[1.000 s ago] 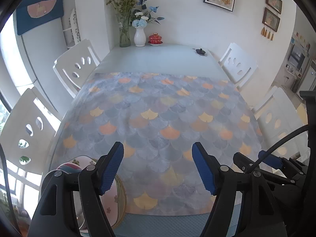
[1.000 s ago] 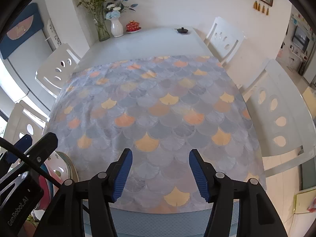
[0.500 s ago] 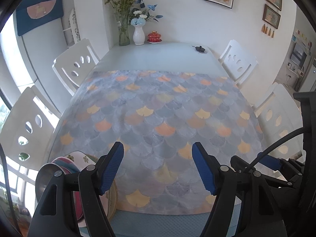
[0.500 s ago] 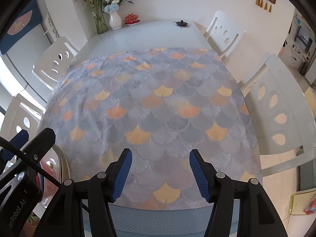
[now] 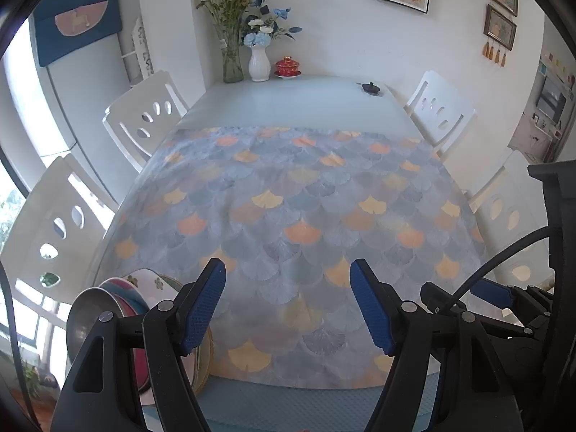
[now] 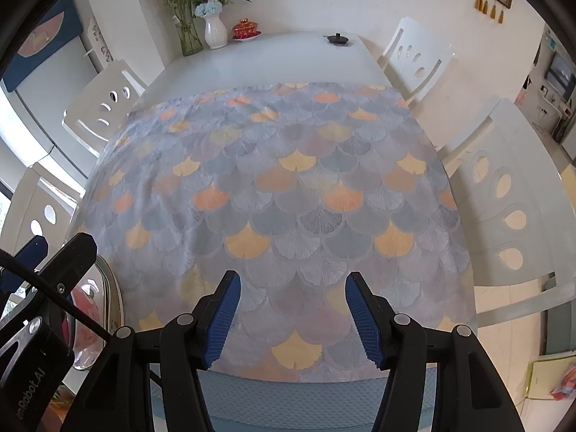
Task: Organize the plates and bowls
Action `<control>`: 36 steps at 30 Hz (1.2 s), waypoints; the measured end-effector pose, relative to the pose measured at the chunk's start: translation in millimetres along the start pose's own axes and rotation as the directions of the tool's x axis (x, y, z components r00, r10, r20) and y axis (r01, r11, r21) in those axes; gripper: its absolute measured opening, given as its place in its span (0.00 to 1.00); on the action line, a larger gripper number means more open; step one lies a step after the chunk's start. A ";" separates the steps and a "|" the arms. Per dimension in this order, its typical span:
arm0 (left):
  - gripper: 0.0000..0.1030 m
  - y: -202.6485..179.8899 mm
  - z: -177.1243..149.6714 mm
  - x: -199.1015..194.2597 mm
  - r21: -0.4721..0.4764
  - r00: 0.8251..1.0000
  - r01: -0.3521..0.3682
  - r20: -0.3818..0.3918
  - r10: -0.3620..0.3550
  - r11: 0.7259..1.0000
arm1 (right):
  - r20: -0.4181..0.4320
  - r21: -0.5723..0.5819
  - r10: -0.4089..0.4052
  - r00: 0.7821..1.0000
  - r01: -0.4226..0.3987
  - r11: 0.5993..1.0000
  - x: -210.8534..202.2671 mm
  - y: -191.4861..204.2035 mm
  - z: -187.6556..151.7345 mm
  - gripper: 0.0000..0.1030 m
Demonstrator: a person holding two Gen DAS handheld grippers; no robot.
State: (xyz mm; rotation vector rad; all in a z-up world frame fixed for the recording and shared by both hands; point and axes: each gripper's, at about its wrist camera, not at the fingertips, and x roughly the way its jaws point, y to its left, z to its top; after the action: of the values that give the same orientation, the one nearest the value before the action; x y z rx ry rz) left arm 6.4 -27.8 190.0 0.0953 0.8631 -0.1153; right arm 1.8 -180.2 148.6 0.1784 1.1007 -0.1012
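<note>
Left wrist view: the left gripper [image 5: 288, 306] is hovering with its jaws spread wide and nothing between them, above the near edge of the scale-patterned tablecloth [image 5: 288, 201]. A stack of plates and bowls [image 5: 126, 309] is sitting at the table's near left corner, just left of the left finger, which is covering much of it; how many pieces it holds is unclear.

Right wrist view: the right gripper [image 6: 289, 313] is likewise gaping empty over the cloth. The stack is lying far left, mostly masked by the left gripper's body, only a glimpse showing.
</note>
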 end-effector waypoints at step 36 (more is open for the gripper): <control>0.68 -16.0 -2.2 3.8 0.053 0.996 -0.089 -0.010 0.090 0.995 | -0.024 0.015 -0.007 1.000 0.007 1.000 5.5 -10.6 -0.6 0.57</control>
State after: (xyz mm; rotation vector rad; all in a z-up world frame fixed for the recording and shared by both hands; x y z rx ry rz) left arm 5.0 -43.6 185.1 0.1836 0.8668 -0.0536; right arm 2.0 -190.5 142.4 0.1895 1.1243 -0.1139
